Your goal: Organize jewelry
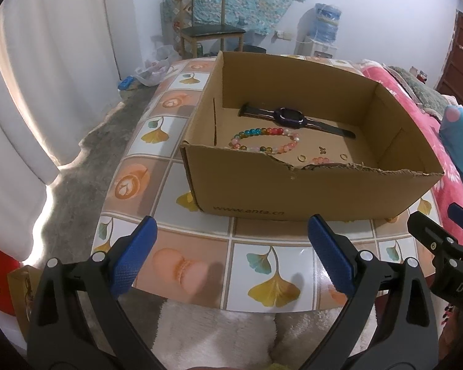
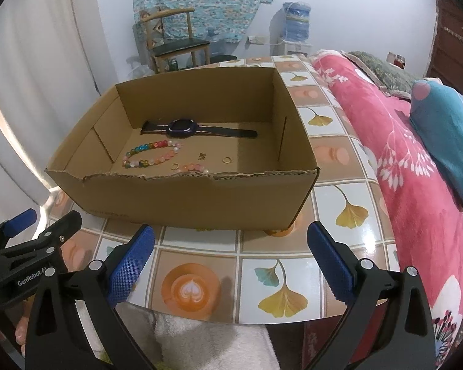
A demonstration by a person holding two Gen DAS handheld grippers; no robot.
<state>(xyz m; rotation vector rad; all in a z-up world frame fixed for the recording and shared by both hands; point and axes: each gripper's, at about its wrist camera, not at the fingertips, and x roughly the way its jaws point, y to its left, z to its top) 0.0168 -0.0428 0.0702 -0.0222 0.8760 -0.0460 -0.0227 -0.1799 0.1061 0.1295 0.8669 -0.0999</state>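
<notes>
A watch (image 1: 288, 117) is laid flat, strap stretched out, on the floor of an open box (image 1: 293, 191), toward its far wall. Just nearer, a bracelet (image 1: 264, 140) of many-coloured beads is seen lying in a loop, close to the watch but apart from it. Nearer still, two small gold rings (image 1: 301, 158) (image 1: 343, 156), a tiny butterfly-shaped piece (image 1: 322, 150) and a second, pinkish bead string (image 1: 322, 160) are spread along the torn near wall, which partly hides the string. The box is set on a table (image 1: 176, 265) covered in a tile-and-leaf pattern. Short of the box, the left gripper (image 1: 231, 252) and the right gripper (image 2: 231, 256) are held above the table's near edge, each with its blue pads (image 2: 129, 265) spread wide and nothing between them. A pink blanket (image 2: 416, 185) lies to the right.
</notes>
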